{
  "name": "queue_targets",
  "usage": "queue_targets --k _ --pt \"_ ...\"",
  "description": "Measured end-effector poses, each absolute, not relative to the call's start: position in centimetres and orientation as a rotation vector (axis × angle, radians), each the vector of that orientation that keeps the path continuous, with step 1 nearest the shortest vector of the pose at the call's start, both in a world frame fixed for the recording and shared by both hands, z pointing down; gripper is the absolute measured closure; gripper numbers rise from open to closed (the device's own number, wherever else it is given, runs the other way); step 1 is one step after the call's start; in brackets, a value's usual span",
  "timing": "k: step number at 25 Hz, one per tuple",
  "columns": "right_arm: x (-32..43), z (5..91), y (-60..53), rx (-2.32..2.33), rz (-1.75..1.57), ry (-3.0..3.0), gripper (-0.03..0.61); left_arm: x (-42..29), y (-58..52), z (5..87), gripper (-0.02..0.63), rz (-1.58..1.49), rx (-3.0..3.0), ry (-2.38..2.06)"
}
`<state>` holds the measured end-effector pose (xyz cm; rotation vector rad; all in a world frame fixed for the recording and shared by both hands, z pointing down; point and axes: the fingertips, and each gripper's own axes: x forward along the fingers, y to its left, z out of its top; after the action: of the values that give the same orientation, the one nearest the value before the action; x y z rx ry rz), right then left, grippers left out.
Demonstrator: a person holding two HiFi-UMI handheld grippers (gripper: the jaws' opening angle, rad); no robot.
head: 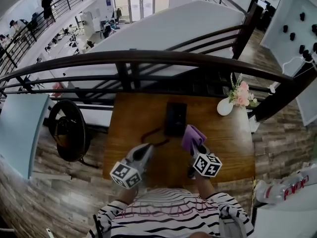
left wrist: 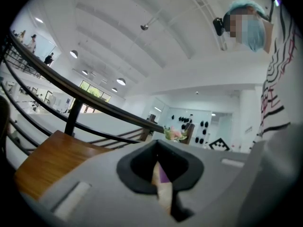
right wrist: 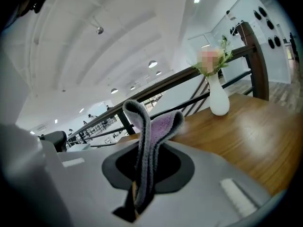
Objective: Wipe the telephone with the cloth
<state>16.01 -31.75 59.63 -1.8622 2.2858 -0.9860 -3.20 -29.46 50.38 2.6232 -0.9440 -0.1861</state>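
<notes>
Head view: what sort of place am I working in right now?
Probably a mezzanine in an open-plan office building: the wooden table stands against a dark railing, beyond which a lower floor with desks shows. People stand on a balcony opposite.

Lower end of cloth out of sight between fingers of right gripper; telephone details too small.

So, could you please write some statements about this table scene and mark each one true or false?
1. The right gripper pinches the purple cloth. True.
2. The left gripper grips the telephone. False: its jaws are together on nothing.
3. The telephone is white. False: it is black.
4. A white vase of flowers stands at the far right corner of the table. True.
</notes>
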Motion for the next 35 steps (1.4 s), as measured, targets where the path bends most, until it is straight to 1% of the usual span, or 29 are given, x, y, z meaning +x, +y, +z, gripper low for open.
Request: queue_targets --k 6,17,26,35 --pt "15.2 57.5 -27.0 -1.848 -0.946 2.207 0.543 -3.2 -27.3 50.1 0.611 -0.194 2.649 -0.861" --pt "12.2 56.0 -20.1 -1.821 -0.929 2.144 0.543 -4.0 -23.0 50.4 0.611 -0.176 2.670 -0.765" --pt "10.0 56.0 -17.2 -1.819 -0.912 2.130 0.543 -5.9 -20.5 51.5 0.611 -0.163 2.662 -0.744" --pt "8.6 56.2 -16.1 -1.804 -0.931 2.133 0.543 -6.2 -19.8 52.0 0.611 -0.163 2.650 -0.708"
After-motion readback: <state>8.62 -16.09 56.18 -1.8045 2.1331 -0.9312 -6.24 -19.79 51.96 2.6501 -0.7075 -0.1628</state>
